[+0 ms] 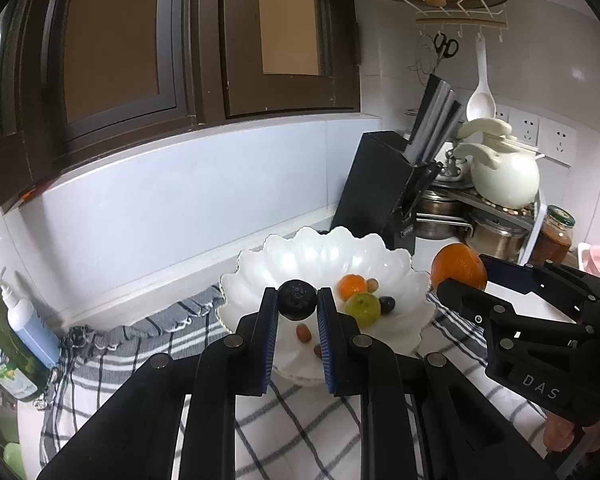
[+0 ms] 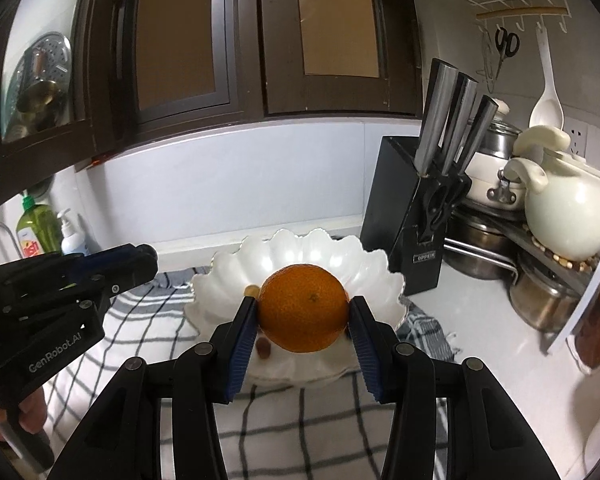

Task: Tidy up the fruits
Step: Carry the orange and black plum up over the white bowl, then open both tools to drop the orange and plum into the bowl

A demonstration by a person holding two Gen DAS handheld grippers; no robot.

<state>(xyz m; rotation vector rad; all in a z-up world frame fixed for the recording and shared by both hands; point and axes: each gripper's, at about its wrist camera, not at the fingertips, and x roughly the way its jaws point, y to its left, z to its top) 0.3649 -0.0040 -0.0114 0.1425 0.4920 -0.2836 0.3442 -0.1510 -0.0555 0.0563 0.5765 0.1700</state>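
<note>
While both grippers hang over the checked cloth [image 1: 284,424], far left on the table stand a green bottle [image 2: 36,232] and a white pump bottle [image 1: 22,312]. Left gripper [image 1: 298,300] has its blue-padded fingers [image 1: 269,340] pinching a dark, rough-skinned round fruit [image 1: 297,300], held above the near rim of the white scalloped bowl [image 1: 320,256]. Bowl sits on the cloth; inside it: small orange fruit [image 1: 353,285], green fruit [image 1: 363,309] just in front of it, a dark grape-like fruit [image 1: 388,305] touching the green one on its right, and a few small brownish nuts or dates [image 1: 303,333] on the near floor. Right gripper [image 2: 303,314] has its fingers [image 2: 242,340] clamped on a large orange [image 2: 303,308], held above the bowl's right side in the left wrist view, over its near middle in the right wrist view. Right of the bowl, a black knife block [image 2: 408,220] with steel handles, then stacked metal pots [image 2: 476,248], a cream ceramic pot [image 2: 564,216] on a rack, and a sauce jar [image 1: 552,236] at far right.
</note>
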